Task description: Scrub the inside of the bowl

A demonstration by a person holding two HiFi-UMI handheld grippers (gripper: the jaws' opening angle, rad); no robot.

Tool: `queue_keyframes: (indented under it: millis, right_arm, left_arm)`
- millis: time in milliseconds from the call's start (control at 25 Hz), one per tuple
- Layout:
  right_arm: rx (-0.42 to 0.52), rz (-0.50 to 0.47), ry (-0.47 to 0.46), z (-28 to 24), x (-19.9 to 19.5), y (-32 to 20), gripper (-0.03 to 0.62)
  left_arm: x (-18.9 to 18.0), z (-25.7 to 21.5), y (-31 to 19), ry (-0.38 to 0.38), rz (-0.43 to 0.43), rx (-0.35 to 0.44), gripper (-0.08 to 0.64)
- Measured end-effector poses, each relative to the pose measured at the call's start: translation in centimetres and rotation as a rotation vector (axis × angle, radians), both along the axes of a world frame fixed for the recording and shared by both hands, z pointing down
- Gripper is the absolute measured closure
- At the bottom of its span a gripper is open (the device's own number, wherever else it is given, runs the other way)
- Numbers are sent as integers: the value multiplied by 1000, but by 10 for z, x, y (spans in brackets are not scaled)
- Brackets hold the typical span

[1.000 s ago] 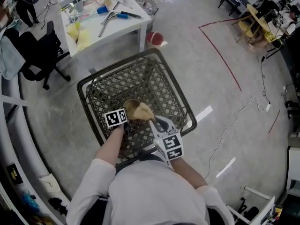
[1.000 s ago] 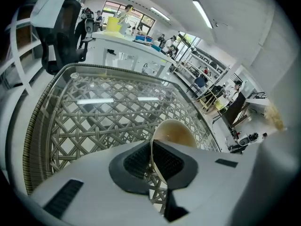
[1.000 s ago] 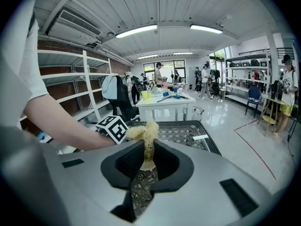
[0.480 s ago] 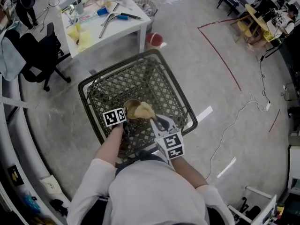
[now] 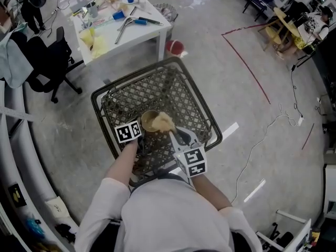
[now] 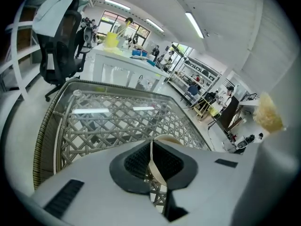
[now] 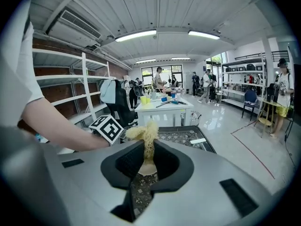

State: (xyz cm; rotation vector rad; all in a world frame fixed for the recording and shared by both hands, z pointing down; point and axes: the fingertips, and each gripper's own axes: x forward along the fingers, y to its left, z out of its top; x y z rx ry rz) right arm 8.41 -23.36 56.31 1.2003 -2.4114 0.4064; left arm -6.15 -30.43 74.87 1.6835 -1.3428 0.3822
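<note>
- Since a second ago the bowl (image 5: 150,121) and scrubber (image 5: 164,122) sit a touch further right in the head view. The white table (image 5: 123,28) at the top has slid right with them, and both grippers keep their grips.
- Far left, a chair (image 5: 47,62) stands beside the white table. The left gripper view shows the chair (image 6: 61,46) from the side, with a pale cloth (image 6: 56,8) over its back.
- From the lower left, the left gripper (image 5: 142,127) reaches over the wicker table (image 5: 157,91). The head view hides its jaws behind its cube (image 5: 128,133). The left gripper view shows them almost together, pinching the bowl (image 6: 155,171) by its thin rim, which stands edge-on between the pads.
- That view also shows ceiling lights mirrored in the wicker table (image 6: 94,121), a sheen the head view barely gives.
- At mid-table the bowl is held above the lattice. Only the head view looks into its tan inside.
- Over the bowl's right half sits the scrubber, a yellow fibrous wad. Whether it presses the wall cannot be told. In the left gripper view the scrubber (image 6: 268,117) is a fuzzy clump at the far right edge.
- From the lower right comes the right gripper (image 5: 171,132). The right gripper view shows its jaws closed tight on the scrubber (image 7: 142,134), whose tuft fans out above the pads. The cube (image 7: 108,127) and the person's forearm (image 7: 51,126) lie just to the left.
- Far right, red tape (image 5: 247,67) runs across the floor.
</note>
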Motion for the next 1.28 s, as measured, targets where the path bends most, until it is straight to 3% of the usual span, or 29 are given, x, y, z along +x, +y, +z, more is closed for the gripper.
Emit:
queue_keyframes:
  millis: [200, 880, 1280]
  right_arm:
    - [21, 13, -2, -9, -3, 2, 523]
    - [103, 45, -43, -41, -19, 16, 523]
    - [137, 63, -61, -50, -35, 36, 523]
  left_arm:
    - [2, -31, 1, 49, 14, 108, 517]
    - [-6, -162, 22, 62, 123, 417, 520]
    - [-25, -213, 66, -33, 189, 548, 520]
